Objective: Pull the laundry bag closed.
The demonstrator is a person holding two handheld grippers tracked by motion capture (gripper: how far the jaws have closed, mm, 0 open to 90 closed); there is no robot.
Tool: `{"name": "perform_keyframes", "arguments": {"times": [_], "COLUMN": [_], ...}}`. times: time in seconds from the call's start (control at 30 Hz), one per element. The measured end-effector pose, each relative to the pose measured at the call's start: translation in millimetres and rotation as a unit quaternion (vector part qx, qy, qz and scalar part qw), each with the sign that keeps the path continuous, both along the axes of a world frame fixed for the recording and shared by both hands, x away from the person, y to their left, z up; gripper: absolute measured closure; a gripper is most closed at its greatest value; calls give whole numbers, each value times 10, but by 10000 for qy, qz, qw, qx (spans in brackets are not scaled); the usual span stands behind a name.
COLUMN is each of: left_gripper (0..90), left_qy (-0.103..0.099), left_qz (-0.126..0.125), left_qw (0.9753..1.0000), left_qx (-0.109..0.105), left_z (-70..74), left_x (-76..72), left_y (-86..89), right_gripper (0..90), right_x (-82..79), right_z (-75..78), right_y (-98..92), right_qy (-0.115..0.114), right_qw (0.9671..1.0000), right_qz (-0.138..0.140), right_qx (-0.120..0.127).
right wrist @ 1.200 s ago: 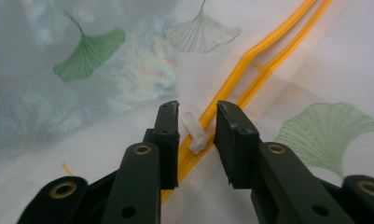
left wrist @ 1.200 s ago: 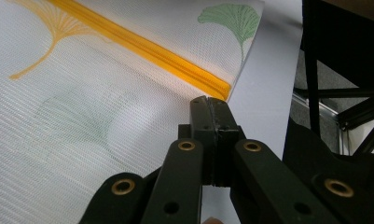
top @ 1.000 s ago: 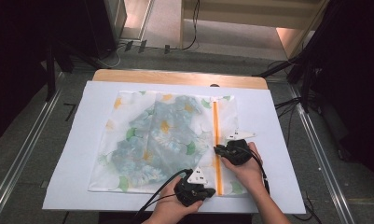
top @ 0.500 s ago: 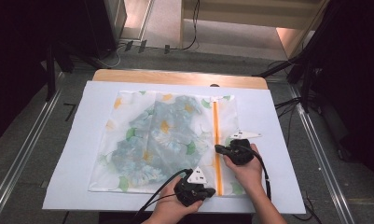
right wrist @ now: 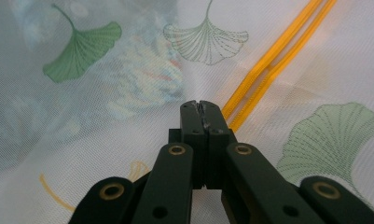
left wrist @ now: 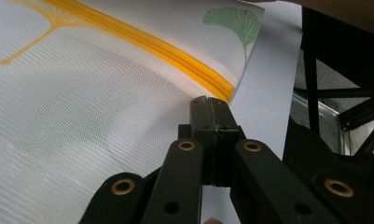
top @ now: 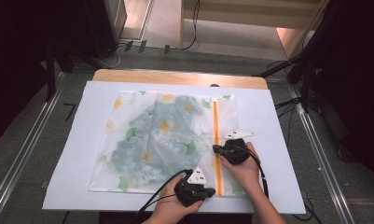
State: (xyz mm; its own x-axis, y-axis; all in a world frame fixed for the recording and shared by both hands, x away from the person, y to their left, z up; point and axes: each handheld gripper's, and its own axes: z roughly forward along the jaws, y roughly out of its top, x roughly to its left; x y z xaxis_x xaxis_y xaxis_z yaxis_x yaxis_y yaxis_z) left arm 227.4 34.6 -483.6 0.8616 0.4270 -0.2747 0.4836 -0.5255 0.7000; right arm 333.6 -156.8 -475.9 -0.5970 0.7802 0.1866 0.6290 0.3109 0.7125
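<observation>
- The white mesh laundry bag printed with green ginkgo leaves point(top: 175, 140) lies flat on the white sheet point(top: 278, 116) that covers the table, with a folded floral cloth showing through its mesh.
- Its orange zipper point(top: 216, 135) is the line that matters: it runs straight away from me, from the near edge of the bag to the far edge, along the bag's right side.
- My left gripper point(top: 208, 191) sits at the near end of that zipper. In the left gripper view its jaws are pressed together right at the bag's near corner point(left wrist: 211, 108), where the orange tape ends; I judge that it pins the mesh there, though I cannot see cloth between the jaws.
- My right gripper point(top: 216, 149) is farther along the same line, about halfway up, coming in from the right side. Its jaws are also closed point(right wrist: 199, 112), just left of the 2 orange tracks point(right wrist: 268, 60), which look slightly parted ahead of it; whether it pinches the slider I cannot tell.
- So any travel along the zipper falls to my right hand point(top: 240, 163), directly away from me, with the left anchoring the near end.
</observation>
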Motion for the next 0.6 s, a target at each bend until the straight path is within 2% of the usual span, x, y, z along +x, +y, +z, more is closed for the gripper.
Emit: {"name": "perform_keyframes", "arguments": {"times": [0.1,0.17,0.3,0.43,0.6], "left_gripper": [900,900,900,900,900], "left_qy": [14,49,41,54,133], "left_qz": [11,4,3,5,6], "left_qw": [10000,10000,10000,10000,9999], "left_qx": [-6,-20,-13,-1,-29], "left_z": [-1,-1,0,1,-1], "left_x": [1,11,9,10,22], "left_y": [-2,1,0,1,4], "right_gripper": [900,900,900,900,900], "right_x": [23,57,106,174,269], "right_z": [8,10,-12,-5,56], "right_y": [-62,-89,-87,-124,-132], "right_qy": [-5,-8,-6,33,-15], "right_qw": [9995,9994,9996,9987,9985], "right_qz": [-210,-178,-140,-241,-283], "right_qx": [216,297,242,439,478]}}
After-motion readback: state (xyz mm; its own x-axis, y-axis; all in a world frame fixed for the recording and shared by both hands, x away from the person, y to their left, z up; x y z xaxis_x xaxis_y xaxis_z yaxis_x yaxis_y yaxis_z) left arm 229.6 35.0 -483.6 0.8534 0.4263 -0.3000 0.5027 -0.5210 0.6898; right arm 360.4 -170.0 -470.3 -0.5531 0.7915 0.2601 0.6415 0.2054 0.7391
